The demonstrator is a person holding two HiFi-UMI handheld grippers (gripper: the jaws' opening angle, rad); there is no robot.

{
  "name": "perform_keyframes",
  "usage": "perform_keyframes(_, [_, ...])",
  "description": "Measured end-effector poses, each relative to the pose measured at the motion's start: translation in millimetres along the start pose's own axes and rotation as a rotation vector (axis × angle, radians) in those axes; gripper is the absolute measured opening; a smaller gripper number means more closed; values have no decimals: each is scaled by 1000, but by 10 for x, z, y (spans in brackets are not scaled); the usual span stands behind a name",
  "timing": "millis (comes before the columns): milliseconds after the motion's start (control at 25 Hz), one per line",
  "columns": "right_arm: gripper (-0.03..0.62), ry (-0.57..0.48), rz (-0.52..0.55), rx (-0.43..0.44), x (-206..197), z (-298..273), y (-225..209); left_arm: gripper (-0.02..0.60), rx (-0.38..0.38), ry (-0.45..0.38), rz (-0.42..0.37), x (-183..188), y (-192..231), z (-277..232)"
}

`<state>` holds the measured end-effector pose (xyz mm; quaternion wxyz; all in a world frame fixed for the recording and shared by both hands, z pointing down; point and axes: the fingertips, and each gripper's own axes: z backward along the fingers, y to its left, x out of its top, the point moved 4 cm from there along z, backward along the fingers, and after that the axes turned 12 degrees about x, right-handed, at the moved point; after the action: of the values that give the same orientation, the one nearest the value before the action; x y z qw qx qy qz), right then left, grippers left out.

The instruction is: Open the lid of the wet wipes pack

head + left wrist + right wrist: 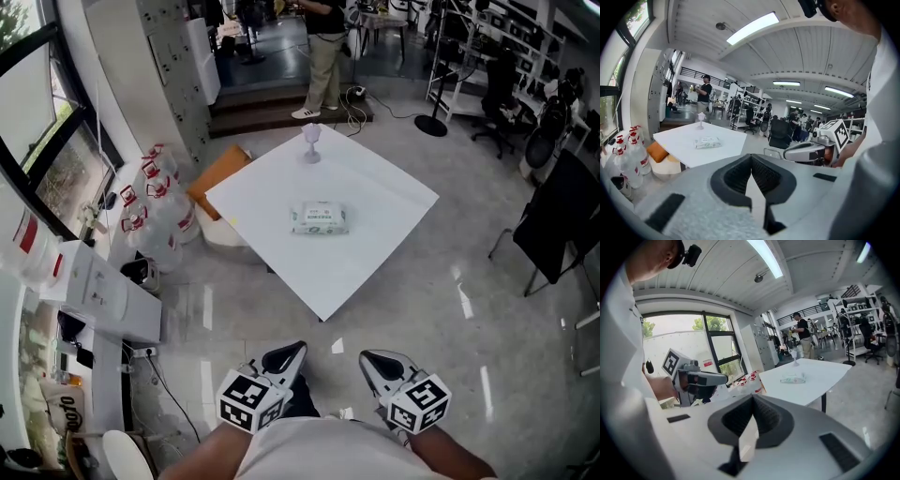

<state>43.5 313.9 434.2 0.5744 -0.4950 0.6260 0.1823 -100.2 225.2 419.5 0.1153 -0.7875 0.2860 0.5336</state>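
Lying flat near the middle of the white table [384,202], the wet wipes pack [320,218] is well apart from the 2 grippers at the near edge, left gripper [286,358] and right gripper [379,364] both with jaws pressed together on nothing. Soft, light and probably slippery, the pack likely needs 1 gripper pinning its body while the other lifts the stiff lid's free edge.
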Motion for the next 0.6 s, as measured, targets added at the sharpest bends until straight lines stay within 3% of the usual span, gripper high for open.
perform_keyframes(600, [6, 19, 50, -96, 1082, -1421, -1002, 9, -68, -41, -54, 1033, 1564, -1151])
